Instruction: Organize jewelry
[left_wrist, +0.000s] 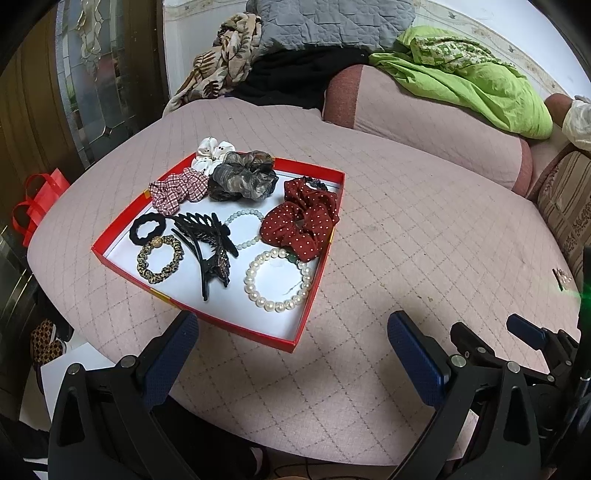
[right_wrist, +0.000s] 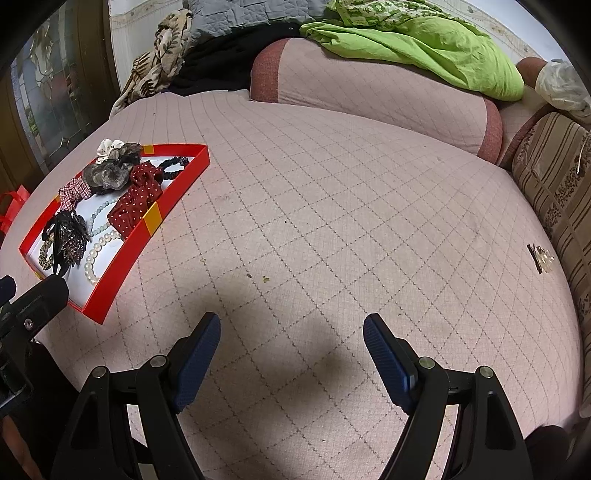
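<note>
From my remote seat, the biggest thing was the pink quilted bed (right_wrist: 332, 206), its cover stitched in a diamond pattern, running back to a pink bolster cushion with darker ends (right_wrist: 376, 85) on which a crumpled lime-green cloth (right_wrist: 424, 48) lay. Along the right edge ran a beige striped cushion (right_wrist: 554, 177).

On the bed's left part sat the shallow red cardboard box lid with a white inside (left_wrist: 236, 325), and nearly all the jewelry lay in it. At its back were a grey-brown sheer scrunchie (left_wrist: 242, 176), a red-and-white checked scrunchie (left_wrist: 177, 190) and a small white one (left_wrist: 211, 149); a dark red polka-dot scrunchie (left_wrist: 299, 225) rested against the right wall. Nearer the front lay a black feather-shaped hair claw (left_wrist: 210, 247), a white pearl bracelet (left_wrist: 277, 280), a pale green bead bracelet (left_wrist: 243, 229), a black hair tie (left_wrist: 147, 227) and a gold-and-black leopard hair tie (left_wrist: 160, 260).

My left hand-held gripper (left_wrist: 291, 350) hovered just in front of the box's near corner, its blue-padded jaws spread wide and holding nothing. My right hand-held gripper (right_wrist: 291, 350) hung over bare quilt, well apart from the box, jaws likewise wide and empty.

Far right on the bed, near the striped cushion, lay a small dark hair clip with pale beads (right_wrist: 540, 257), outside the box.
</note>
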